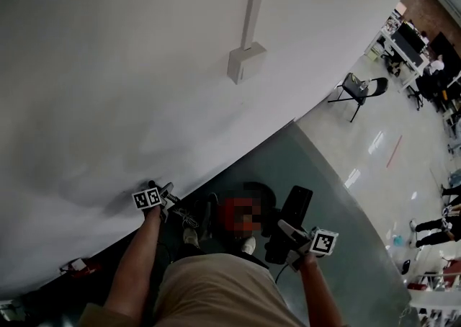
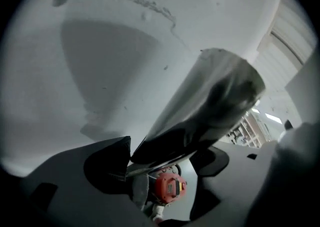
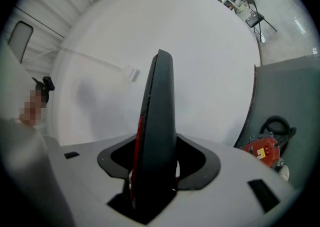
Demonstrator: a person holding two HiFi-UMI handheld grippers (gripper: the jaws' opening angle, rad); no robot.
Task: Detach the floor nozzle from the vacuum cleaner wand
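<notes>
Clearly the right gripper (image 3: 159, 163) is clamped on the floor nozzle (image 3: 157, 111), a flat black piece with a red stripe, held upright and edge-on before the white wall (image 1: 144, 66). Over at the other hand, the left gripper (image 2: 167, 160) has its jaws spread wide, and the shiny dark wand (image 2: 210, 106) slants up between them without being clamped (its near end lies right by one jaw). Nozzle and wand are well apart, one at each hand. Below, the red vacuum body (image 3: 262, 150) sits on the grey mat (image 1: 310, 167) near the wall
</notes>
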